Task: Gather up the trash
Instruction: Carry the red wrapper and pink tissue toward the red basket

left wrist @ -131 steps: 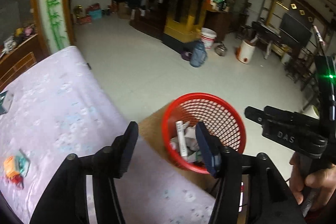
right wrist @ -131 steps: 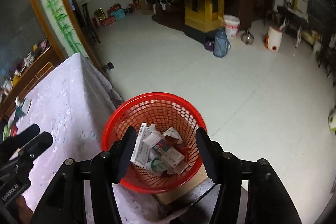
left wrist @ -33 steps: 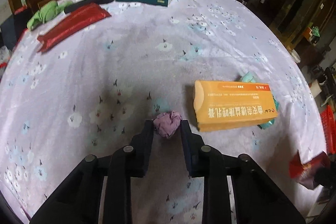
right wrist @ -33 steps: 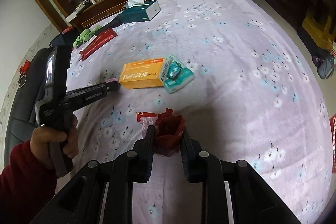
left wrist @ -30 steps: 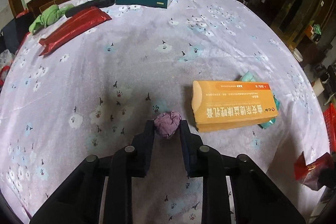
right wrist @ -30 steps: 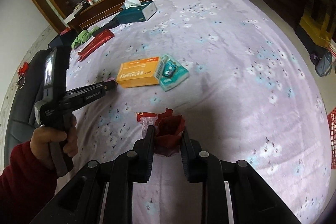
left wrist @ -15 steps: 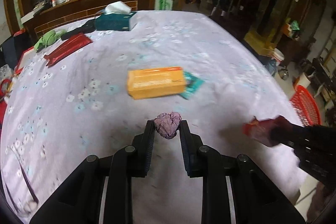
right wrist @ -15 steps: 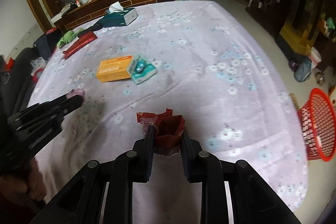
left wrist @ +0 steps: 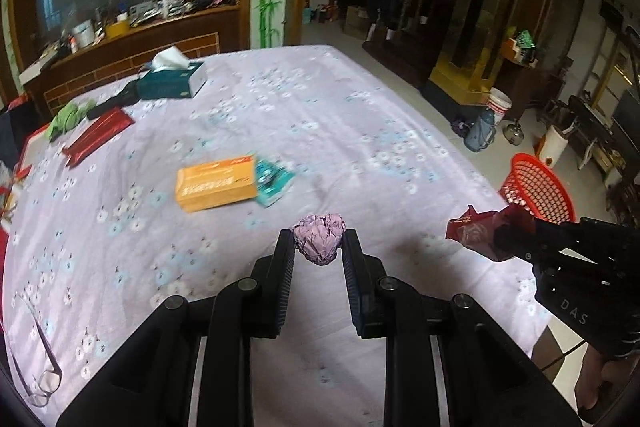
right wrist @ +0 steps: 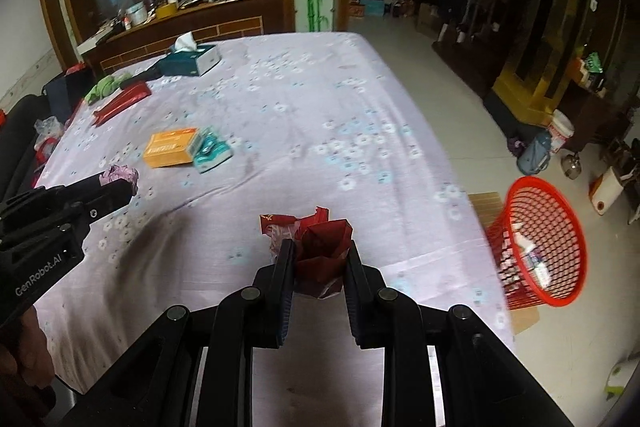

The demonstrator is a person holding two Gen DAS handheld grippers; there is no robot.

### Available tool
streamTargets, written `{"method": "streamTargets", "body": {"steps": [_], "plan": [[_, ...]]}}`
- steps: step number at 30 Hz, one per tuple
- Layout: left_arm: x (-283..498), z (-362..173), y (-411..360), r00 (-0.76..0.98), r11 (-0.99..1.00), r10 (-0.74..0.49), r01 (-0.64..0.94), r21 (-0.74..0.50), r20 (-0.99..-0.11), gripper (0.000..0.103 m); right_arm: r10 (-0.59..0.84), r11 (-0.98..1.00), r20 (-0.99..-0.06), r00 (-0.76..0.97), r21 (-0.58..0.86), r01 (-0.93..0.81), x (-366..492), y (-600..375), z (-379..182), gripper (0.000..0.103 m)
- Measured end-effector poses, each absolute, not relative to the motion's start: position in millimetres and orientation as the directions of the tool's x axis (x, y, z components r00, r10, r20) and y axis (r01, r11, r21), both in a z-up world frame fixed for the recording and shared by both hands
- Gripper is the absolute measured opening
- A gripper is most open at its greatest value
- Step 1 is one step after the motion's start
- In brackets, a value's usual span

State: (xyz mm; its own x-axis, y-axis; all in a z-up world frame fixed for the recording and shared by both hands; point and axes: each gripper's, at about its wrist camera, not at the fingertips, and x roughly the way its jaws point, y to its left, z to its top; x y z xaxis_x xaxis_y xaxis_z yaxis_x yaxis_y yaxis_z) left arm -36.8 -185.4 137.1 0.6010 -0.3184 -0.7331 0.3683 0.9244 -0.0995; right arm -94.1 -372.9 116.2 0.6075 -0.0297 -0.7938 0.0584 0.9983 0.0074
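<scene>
Carrying two bits of trash at once here, which saves a trip. Left claw (left wrist: 319,247) is pinching a crumpled purple paper ball (left wrist: 319,237) up off the counter (left wrist: 340,115); right claw (right wrist: 319,257) is clamped on a torn dark-red wrapper (right wrist: 320,247). Both point toward the red mesh basket (right wrist: 544,239) on the floor past the counter's edge, so I'd guess dumping comes next. An orange box (left wrist: 216,183) and teal packet (left wrist: 274,183) remain.

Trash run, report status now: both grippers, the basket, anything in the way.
Left gripper shut on purple paper wad. Right gripper shut on red wrapper. Red basket on floor past table edge, path open.
</scene>
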Motion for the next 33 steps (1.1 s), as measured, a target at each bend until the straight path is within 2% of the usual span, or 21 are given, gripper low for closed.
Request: {"method": "streamTargets", "body": {"steps": [33], "plan": [[-53, 158, -283, 0.563, 0.846, -0.424, 0.526, -0.088, -0.709, 0.023, -0.088, 0.981, -0.763, 0.640, 0.045, 0.188, -131, -453, 135, 0.024]]}}
